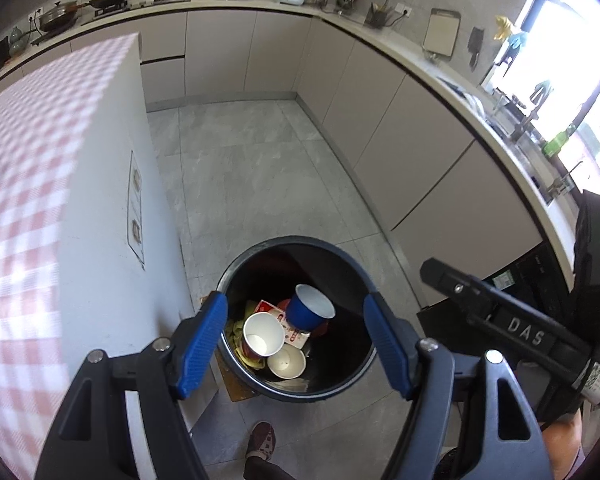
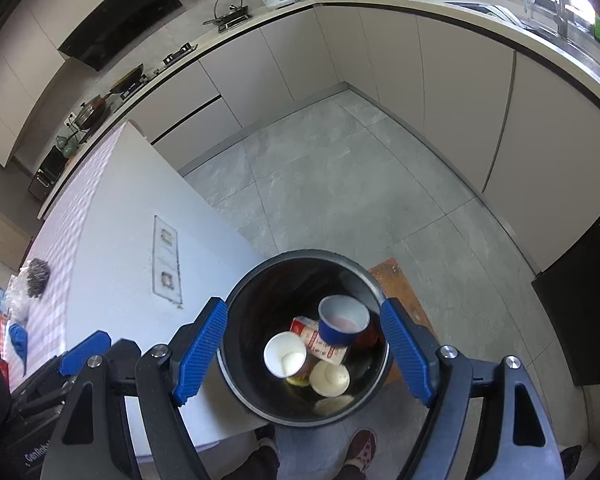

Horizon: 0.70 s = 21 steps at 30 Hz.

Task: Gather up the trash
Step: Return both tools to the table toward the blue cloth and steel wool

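Left gripper spread wide, empty, above trash bin.

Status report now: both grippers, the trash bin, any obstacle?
Left gripper open, empty. Right gripper open, empty. Trash bin below both, holding blue cup, white cups, carton. No obstacle seen.

"DAS" | on right gripper body | left wrist view

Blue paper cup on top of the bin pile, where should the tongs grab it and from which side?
Grip the rim of the blue paper cup from straight above, one finger inside and one outside. It lies tilted, mouth up, atop the trash in the round black bin, whose walls block any sideways approach.
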### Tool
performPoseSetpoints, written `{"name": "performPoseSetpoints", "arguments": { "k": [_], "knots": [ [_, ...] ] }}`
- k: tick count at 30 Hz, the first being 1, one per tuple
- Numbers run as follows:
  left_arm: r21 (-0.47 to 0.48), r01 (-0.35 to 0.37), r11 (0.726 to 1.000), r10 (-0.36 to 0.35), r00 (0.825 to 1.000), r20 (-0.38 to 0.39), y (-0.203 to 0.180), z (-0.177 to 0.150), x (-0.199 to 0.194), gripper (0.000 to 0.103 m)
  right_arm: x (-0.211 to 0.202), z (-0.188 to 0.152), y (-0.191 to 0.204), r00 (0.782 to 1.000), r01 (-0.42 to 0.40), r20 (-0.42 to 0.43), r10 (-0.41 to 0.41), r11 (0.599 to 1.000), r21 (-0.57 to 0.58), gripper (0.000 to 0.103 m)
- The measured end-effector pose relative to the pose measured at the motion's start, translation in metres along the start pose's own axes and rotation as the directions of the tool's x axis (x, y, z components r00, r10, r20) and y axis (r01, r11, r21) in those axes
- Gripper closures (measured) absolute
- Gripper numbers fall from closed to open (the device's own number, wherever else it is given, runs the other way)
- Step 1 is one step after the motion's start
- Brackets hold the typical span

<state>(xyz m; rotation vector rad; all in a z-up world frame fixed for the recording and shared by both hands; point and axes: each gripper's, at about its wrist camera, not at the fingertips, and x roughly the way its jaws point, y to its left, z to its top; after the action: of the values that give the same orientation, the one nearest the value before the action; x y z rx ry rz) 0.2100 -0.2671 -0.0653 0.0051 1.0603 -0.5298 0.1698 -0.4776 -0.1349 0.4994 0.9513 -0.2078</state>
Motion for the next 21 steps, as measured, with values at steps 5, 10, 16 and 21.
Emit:
{"name": "performPoseSetpoints", "arguments": {
  "k": [5,10,16,21],
  "knots": [
    [0.005,0.028,1.0,-0.028,0.999,0.018,0.0,-0.003,-0.018,0.03,-0.025,-0.008,0.014,1.0,-0.017,0.0,0.017,0.999,-0.051,0.022],
    [-0.013,0.053,0.999,-0.053,0.998,0.039,0.001,-0.008,-0.04,0.03,-0.046,-0.014,0.027,0.999,-0.042,0.018,0.044,0.995,-0.09,0.022],
    [-0.023,0.058,0.998,-0.056,0.996,0.065,0.009,-0.014,-0.063,0.03,-0.06,-0.018,0.053,0.995,-0.099,0.015,0.102,0.984,-0.146,0.022],
    [-0.048,0.066,0.997,-0.062,0.995,0.075,0.017,-0.023,-0.072,0.03,-0.067,-0.026,0.07,0.992,-0.119,0.023,0.125,0.976,-0.184,0.022]
  ]
}}
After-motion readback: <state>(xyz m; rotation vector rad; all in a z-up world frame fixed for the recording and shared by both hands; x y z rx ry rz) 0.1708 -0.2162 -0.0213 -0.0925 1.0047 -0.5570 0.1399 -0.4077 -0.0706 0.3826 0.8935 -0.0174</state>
